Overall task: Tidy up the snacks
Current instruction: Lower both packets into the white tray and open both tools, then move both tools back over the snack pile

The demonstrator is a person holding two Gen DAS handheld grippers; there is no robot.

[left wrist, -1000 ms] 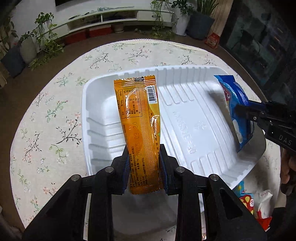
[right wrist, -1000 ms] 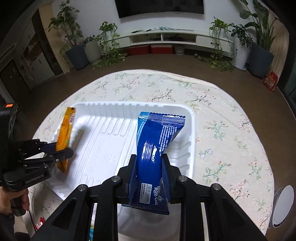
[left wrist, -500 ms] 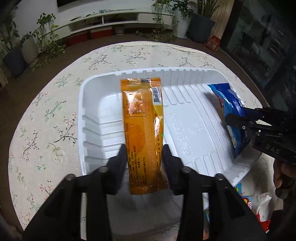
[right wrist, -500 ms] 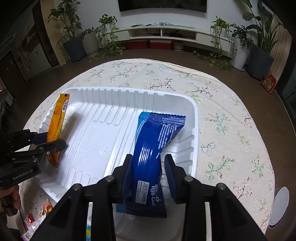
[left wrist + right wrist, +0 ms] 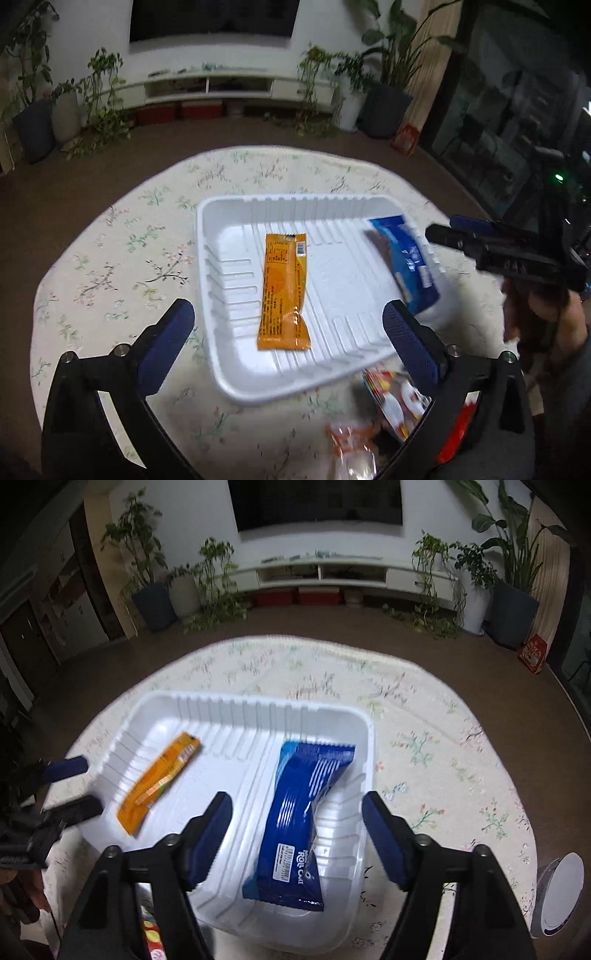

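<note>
Now I see both of my grippers standing clear over the white tray (image 5: pixel 221 373), which sits on the round worktop (image 5: pixel 122 266) with its floral cloth. In the left wrist view the left gripper (image 5: pixel 288 325) has its jaws spread wide; they have just been opening, and nothing sits between the pads. The orange snack packet (image 5: pixel 282 291) lies flat on the tray floor, centre of the frame, its barcode end toward the top. Toward the right edge of that frame the blue snack packet (image 5: pixel 406 262) leans against the tray's side wall, and the right gripper (image 5: pixel 437 229) pokes in from the right just beside it, with a hand (image 5: pixel 543 317) behind it.

In the right wrist view the right gripper (image 5: pixel 295 816) also has its jaws parted, having just been opening; the blue snack packet (image 5: pixel 306 812) lies between the blue pads (image 5: pixel 212 834) without touching either, resting in the tray (image 5: pixel 365 812) along its right wall. The orange snack packet (image 5: pixel 159 782) lies in the left part of the tray, and the left gripper (image 5: pixel 74 786) shows at the left edge.

More snack packets (image 5: pixel 395 402), red and white, lie on the worktop below the tray at the lower right of the left wrist view, blurred.
</note>
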